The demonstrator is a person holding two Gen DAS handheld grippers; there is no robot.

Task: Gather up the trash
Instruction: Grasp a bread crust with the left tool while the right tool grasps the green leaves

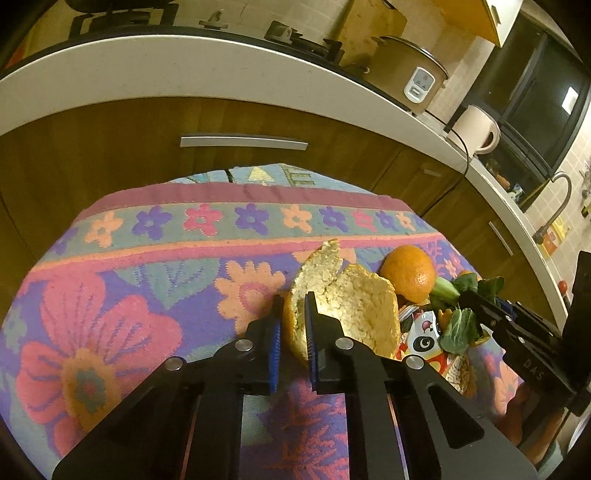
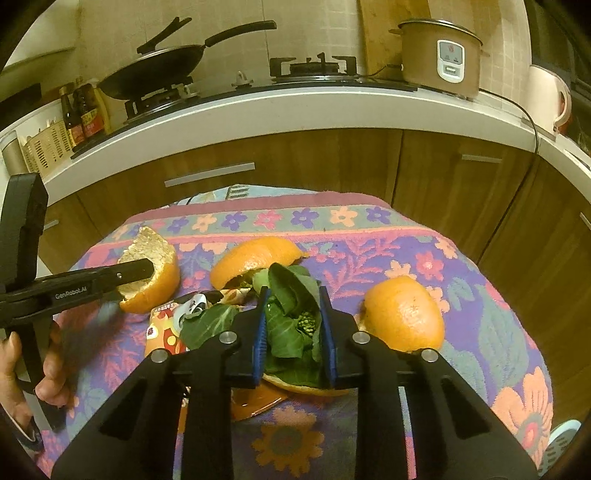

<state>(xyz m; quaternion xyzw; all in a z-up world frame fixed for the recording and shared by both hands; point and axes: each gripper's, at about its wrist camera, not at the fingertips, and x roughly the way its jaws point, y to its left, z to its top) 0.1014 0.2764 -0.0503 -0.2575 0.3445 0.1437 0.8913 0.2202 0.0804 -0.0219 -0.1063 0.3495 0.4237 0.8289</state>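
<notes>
Left hand-held gripper [image 1: 293,328] on peel [image 1: 343,314]; greens [image 2: 291,325] right-view.

Both wrist views look down close over the floral cloth [image 1: 155,258] toward the kitchen bench [image 2: 258,110]; the left view sits left of the rice cooker [image 1: 410,74]; both share it.

We face a dim, warm-lit kitchen. A white countertop [image 2: 280,107] curves across the far side above brown wooden cabinets [image 2: 314,166] with metal handles [image 2: 209,174]. On it, from left, stand sauce bottles [image 2: 79,114], a black wok [image 2: 155,70], a gas hob [image 2: 314,68] and a rice cooker [image 2: 441,61]. Pale tiles [image 2: 295,29] cover the wall.
</notes>
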